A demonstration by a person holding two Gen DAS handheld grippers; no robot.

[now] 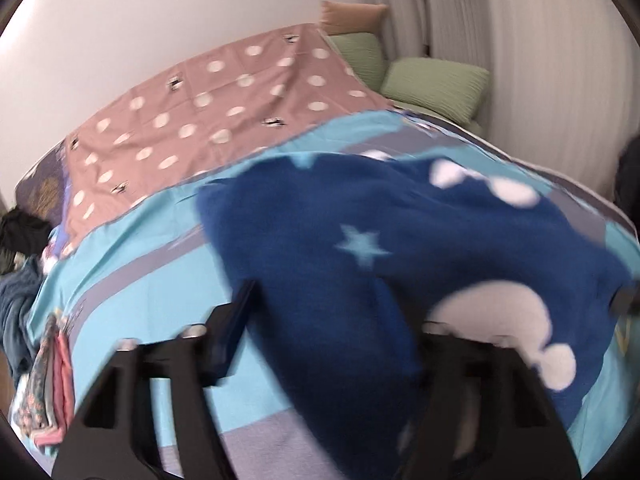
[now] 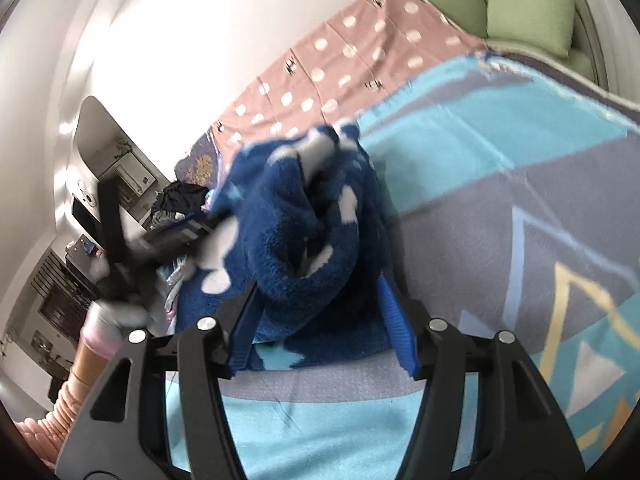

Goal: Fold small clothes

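We find the dark blue fleece garment with white patches and a pale star [image 1: 360, 232] lying on the bed, spread over the turquoise-and-grey patterned bedspread [image 1: 152, 252]. Motion blur softens the whole left wrist view, so the garment's outline and its type cannot be made out.

The left hand-held gripper [image 1: 336, 328] has its fingers spread, and fleece lies across the gap and over the right finger [image 1: 448, 344], hiding its tip; we cannot tell whether the fabric is pinched. In the right wrist view the same gripper appears as a blurred dark shape at the garment's left side.

The right hand-held gripper [image 2: 320, 316] has its blue-padded fingers [image 2: 396, 320] apart, with a bunched, raised fold of the garment [image 2: 304, 220] sitting between them. Whether the pads press the fleece is not visible, as the bunch covers both tips.

Beyond the garment, a pink sheet with white polka dots [image 1: 208, 96] covers the far part of the bed, and two green ribbed cushions [image 1: 436, 84] sit at its far corner by the wall. A heap of dark clothing [image 1: 20, 228] and a small stack of folded patterned items [image 1: 52, 376] occupy the bed's left edge, partly cut off by the frame. The bedspread to the right of the garment lies open [image 2: 500, 200].
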